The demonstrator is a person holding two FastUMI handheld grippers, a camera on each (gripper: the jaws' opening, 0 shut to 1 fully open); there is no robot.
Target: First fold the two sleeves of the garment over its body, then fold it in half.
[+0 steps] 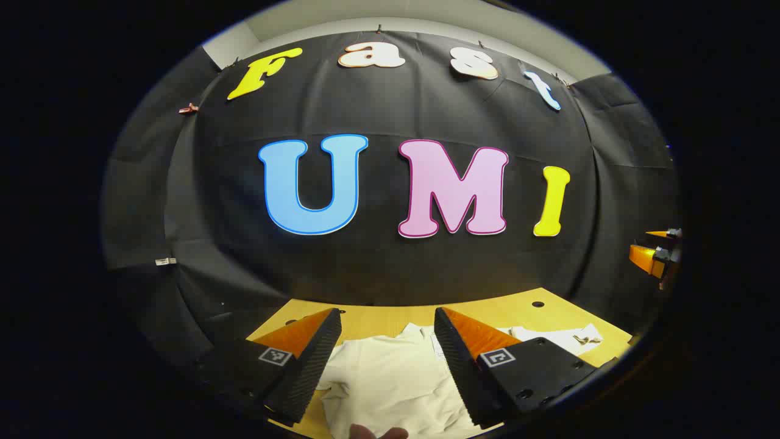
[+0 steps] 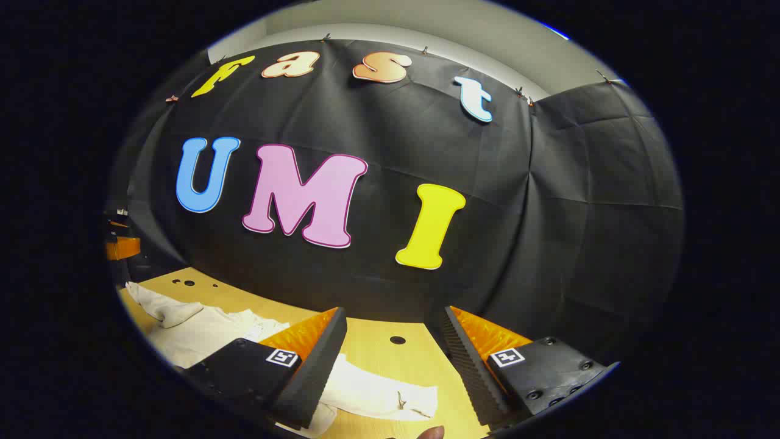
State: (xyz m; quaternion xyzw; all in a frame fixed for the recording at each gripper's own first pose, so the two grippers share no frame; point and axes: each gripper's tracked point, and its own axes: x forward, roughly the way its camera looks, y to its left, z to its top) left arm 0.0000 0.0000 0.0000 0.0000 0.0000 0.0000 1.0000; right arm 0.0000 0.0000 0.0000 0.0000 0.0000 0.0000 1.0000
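A white garment [image 1: 390, 381] lies flat on the wooden table [image 1: 487, 311], its collar toward the wall. My left gripper [image 1: 387, 320] hovers open above the garment's upper body, nothing between its fingers. One sleeve [image 1: 560, 338] stretches out to the right in the left gripper view. In the right gripper view that sleeve [image 2: 381, 393] lies spread on the table [image 2: 372, 344] under my open right gripper [image 2: 396, 317], and the garment's body [image 2: 201, 329] with the other sleeve [image 2: 161, 308] lies off to the left. The other gripper [image 1: 655, 256] shows at the far right edge of the left gripper view.
The black cloth wall [image 1: 390, 256] stands right behind the table's far edge. Small round holes [image 2: 397, 339] dot the tabletop. A fingertip [image 1: 378, 431] peeks in at the bottom of the left gripper view. An orange and black piece [image 2: 122, 244] sits at the far left in the right gripper view.
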